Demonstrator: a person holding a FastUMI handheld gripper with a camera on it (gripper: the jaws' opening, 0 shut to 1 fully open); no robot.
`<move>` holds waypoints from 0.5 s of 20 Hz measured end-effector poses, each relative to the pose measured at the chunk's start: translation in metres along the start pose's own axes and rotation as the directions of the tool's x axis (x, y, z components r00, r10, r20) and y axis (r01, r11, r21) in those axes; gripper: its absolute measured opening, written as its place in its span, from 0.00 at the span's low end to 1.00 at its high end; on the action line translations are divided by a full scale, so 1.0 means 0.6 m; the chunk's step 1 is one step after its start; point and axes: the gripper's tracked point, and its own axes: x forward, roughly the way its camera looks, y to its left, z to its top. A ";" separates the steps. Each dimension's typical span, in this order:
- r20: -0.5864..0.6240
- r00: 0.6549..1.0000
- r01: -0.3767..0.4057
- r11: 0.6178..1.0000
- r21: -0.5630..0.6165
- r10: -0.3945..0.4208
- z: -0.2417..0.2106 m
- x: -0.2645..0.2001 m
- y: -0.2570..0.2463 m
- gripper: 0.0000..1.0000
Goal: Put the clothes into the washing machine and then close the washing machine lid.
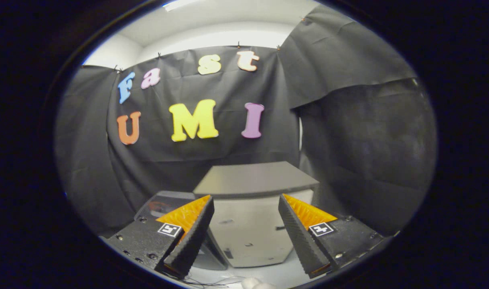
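Observation:
A small toy washing machine (248, 237) stands just ahead of my fingers, with a white front and a flat grey top (254, 178). My gripper (244, 196) is open, its two fingers spread wide to either side of the machine's front and holding nothing. A dark panel (164, 200) with a reddish curve on it sits to the left of the machine, partly hidden behind my left finger (192, 233); I cannot tell whether it is the machine's open lid. A small white lump (255, 283) lies on the surface below and between the fingers, too cut off to tell what it is.
The machine rests on a pale surface (284, 273). Black cloth walls (360, 152) close in behind it and on both sides. A thin dark wire (212, 283) lies on the surface near my left finger.

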 end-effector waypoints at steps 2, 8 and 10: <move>-0.012 1.000 0.009 1.000 -0.012 -0.009 -0.028 -0.027 -0.029 1.00; 0.030 0.999 -0.022 0.999 -0.042 0.023 -0.045 -0.074 -0.076 1.00; 0.032 0.999 -0.041 0.998 -0.041 0.043 -0.051 -0.078 -0.074 1.00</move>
